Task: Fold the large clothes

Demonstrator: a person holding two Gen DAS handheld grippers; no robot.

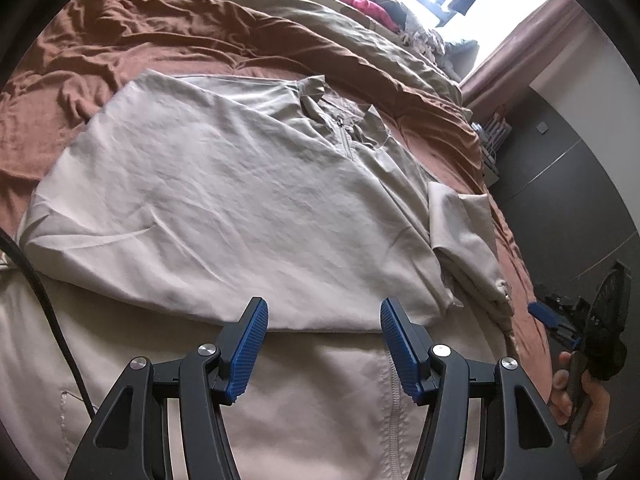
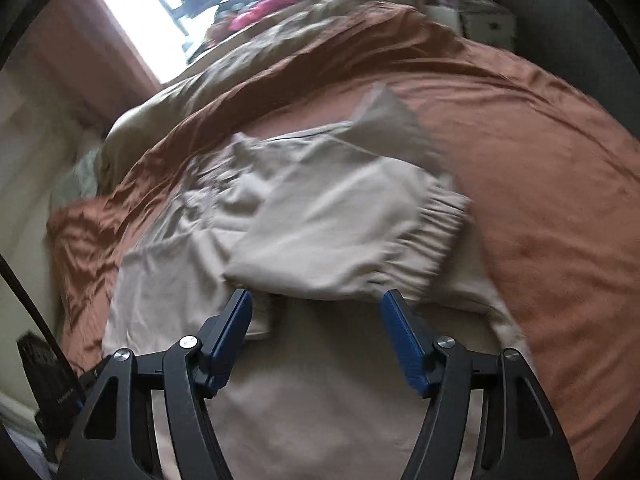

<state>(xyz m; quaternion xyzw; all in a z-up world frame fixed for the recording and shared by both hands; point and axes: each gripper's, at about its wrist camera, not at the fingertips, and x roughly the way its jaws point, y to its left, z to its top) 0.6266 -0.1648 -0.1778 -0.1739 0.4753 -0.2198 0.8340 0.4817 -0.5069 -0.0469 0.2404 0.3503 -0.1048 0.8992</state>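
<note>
Ahead of the left gripper [image 1: 322,320], whose two blue-padded jaws stand wide apart and hold nothing, one beige jacket [image 1: 224,208] lies spread on the rust-brown bedsheet [image 1: 92,60]. Its folded-over edge runs just past the fingertips, and more beige cloth lies beneath the jaws. One zipper [image 1: 346,142] and one collar sit farther ahead, slightly right of the jaws. One sleeve [image 1: 464,232] lies doubled back beyond the right jaw. At the far right edge the right gripper [image 1: 560,318] shows, held in one hand [image 1: 576,396]. One tan duvet [image 1: 320,12] is bunched far ahead.

From the right wrist view, blurred, the right gripper [image 2: 316,312] also has its two jaws spread open and empty. Between and just beyond them lies the same sleeve [image 2: 344,224], and this view alone shows its one gathered elastic cuff [image 2: 436,220], ahead of the right jaw. Zipper and collar cannot be made out here. Bedsheet [image 2: 540,160] fills the space right of the jaws.
</note>
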